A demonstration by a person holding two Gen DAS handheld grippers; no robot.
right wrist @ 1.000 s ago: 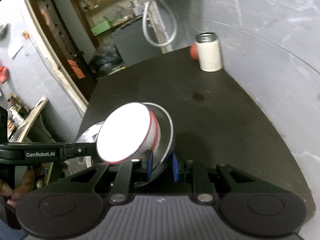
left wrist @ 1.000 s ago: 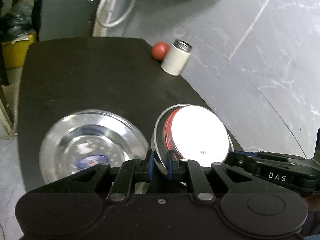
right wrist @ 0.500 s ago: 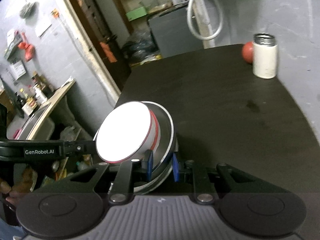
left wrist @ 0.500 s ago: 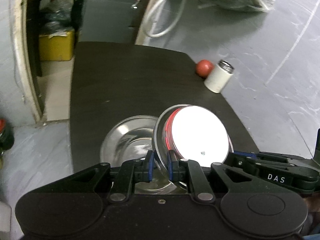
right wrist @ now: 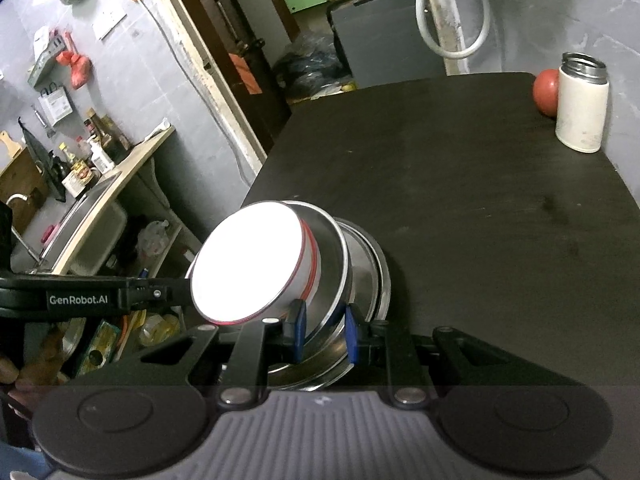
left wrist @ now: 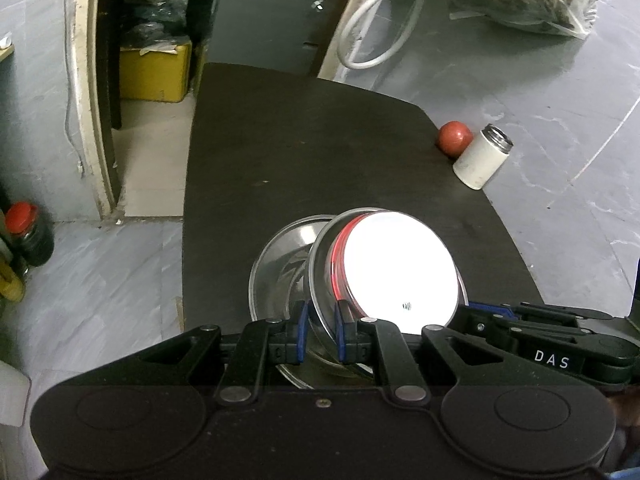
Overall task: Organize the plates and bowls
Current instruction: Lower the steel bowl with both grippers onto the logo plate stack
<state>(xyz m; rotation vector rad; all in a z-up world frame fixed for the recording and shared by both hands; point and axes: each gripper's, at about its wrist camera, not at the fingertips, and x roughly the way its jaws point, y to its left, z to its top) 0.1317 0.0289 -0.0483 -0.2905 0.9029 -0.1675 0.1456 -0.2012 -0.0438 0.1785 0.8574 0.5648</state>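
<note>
In the left wrist view, the left hand-held gripper (left wrist: pixel 320 332) sits at the lower centre of the frame, its blue-padded fingers (left wrist: pixel 299 330) clamped on the rim of a shiny round steel bowl (left wrist: pixel 320 264). The bowl is tipped on edge, and inside or against it is a round white disc with a red band (left wrist: pixel 400 272), overexposed so its surface detail cannot be read. Directly behind and below it, a second shallow steel bowl (left wrist: pixel 276 264) lies on the dark brown counter (left wrist: pixel 300 152), overlapped by the held one; whether they touch is unclear. At the lower right of that frame the other tool's black body, marked DAS, reaches in.

In the right wrist view, the right hand-held gripper (right wrist: pixel 323 332) at the lower centre is likewise closed on the rim of the tilted steel bowl (right wrist: pixel 332 264), with the white disc (right wrist: pixel 248 264) facing the left of the frame and the second bowl (right wrist: pixel 376 272) lying beneath on the counter (right wrist: pixel 480 200).

Toward the right edge in both views stand a white cylindrical flask with a steel mouth (left wrist: pixel 482 158) (right wrist: pixel 582 104) and, just beside it, a red round fruit (left wrist: pixel 454 138) (right wrist: pixel 546 92).
</note>
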